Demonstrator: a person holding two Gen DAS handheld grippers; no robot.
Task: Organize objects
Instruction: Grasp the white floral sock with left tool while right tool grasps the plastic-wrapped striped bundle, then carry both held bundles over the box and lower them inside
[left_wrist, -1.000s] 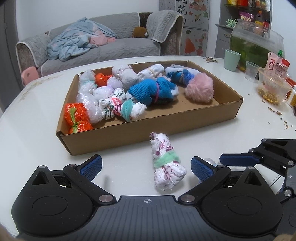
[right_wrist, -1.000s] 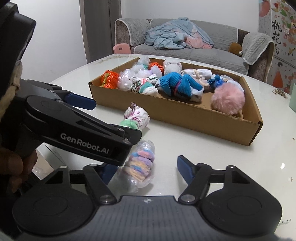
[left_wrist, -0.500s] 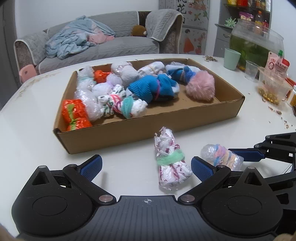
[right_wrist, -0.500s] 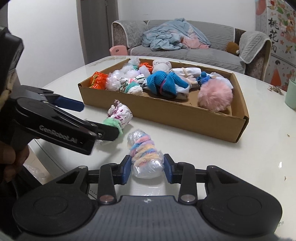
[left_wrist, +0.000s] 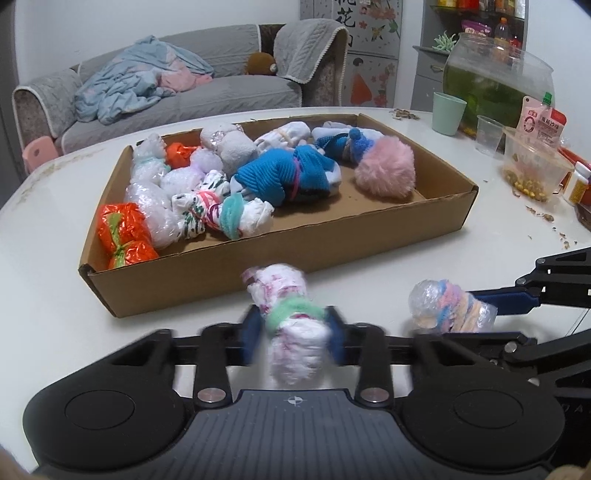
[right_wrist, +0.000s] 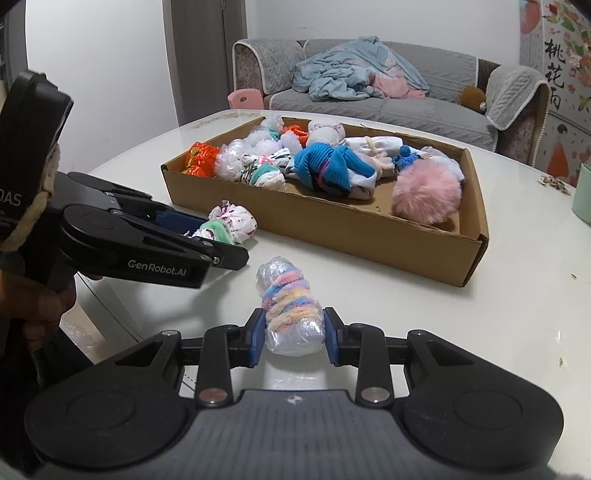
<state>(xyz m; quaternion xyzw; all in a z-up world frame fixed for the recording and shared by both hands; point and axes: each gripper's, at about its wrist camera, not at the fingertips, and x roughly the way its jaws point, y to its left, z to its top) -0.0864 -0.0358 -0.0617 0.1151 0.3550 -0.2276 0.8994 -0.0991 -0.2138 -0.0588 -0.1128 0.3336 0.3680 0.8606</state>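
Bundles are the concern: two lie outside the cardboard box (left_wrist: 280, 258), each now in a grip. We find the left gripper (left_wrist: 293, 334) with its jaws closed on the floral bundle with the green band (left_wrist: 290, 325), low and centre in the left wrist view. The right gripper (right_wrist: 293, 338) has its jaws closed on the clear-wrapped bundle with the pastel band (right_wrist: 290, 314), low and centre in the right wrist view. We cannot tell whether either bundle has left the white table (right_wrist: 480, 314).

Risks noted:
- Both bundles are soft, and the clear wrap looks slick; we judge either could squeeze out of the pads on the way.
- The two grippers stand near each other, so a shared path to the box invites a collision.
- The box's near wall sits between grippers and interior; a low carry could catch it and shove the box.
- The box's left half is crowded; the bare floor near the pink pompom (right_wrist: 426, 194) looks the safer landing.
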